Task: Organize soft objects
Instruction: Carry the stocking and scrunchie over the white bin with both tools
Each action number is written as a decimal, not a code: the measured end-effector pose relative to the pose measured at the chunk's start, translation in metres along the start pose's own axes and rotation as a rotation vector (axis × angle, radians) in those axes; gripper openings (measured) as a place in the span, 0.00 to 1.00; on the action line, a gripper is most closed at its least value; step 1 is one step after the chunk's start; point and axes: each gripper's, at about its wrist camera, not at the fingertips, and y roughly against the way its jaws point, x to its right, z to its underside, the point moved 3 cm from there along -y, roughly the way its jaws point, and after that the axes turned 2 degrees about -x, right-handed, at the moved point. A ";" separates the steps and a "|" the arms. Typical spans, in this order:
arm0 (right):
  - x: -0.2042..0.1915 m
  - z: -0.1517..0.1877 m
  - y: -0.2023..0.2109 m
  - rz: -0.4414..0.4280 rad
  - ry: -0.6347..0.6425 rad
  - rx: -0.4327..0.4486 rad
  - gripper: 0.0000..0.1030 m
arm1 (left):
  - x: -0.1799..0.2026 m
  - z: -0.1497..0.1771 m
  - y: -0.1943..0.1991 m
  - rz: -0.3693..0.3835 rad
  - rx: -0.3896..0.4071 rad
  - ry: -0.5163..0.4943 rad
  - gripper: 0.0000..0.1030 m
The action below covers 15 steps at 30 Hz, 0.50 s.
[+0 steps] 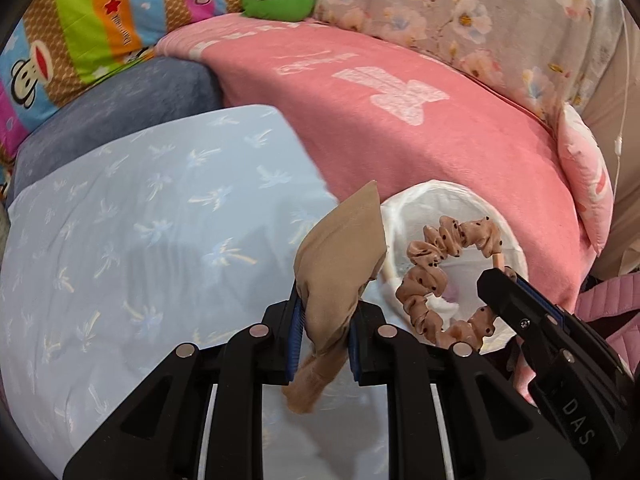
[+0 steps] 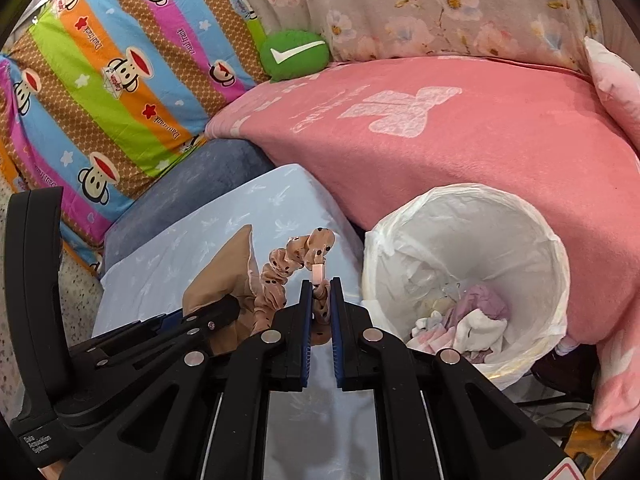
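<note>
My left gripper [image 1: 325,312] is shut on a tan stocking [image 1: 340,248], whose corner sticks up and whose tail hangs below the fingers. In the left wrist view my right gripper [image 1: 498,280] reaches in from the right, shut on a peach scrunchie with dark dots [image 1: 436,268] that hangs over the white-lined bin [image 1: 516,248]. In the right wrist view the right gripper [image 2: 320,284] pinches the scrunchie [image 2: 292,268] above the light blue pillow [image 2: 224,248]. The stocking [image 2: 224,276] and the left gripper [image 2: 230,306] sit just to its left. The bin [image 2: 540,224] holds several crumpled cloths.
A pink blanket [image 2: 460,140] covers the bed behind the bin. A striped monkey-print pillow [image 2: 100,92], a green round cushion [image 2: 294,56], a grey-blue pillow [image 2: 192,196] and floral bedding [image 2: 440,8] lie further back. A pink-and-white pillow [image 1: 588,188] lies at the right.
</note>
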 end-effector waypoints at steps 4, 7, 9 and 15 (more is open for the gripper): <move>0.021 -0.007 0.015 0.024 -0.020 0.033 0.08 | 0.024 -0.005 0.003 0.019 0.015 -0.042 0.18; 0.036 -0.013 0.023 0.038 -0.040 0.055 0.08 | 0.041 -0.010 0.003 0.030 0.023 -0.075 0.18; 0.045 -0.017 0.027 0.050 -0.052 0.070 0.08 | 0.051 -0.014 0.003 0.040 0.025 -0.090 0.18; 0.071 -0.024 0.035 0.076 -0.087 0.094 0.08 | 0.074 -0.021 0.001 0.061 0.030 -0.132 0.18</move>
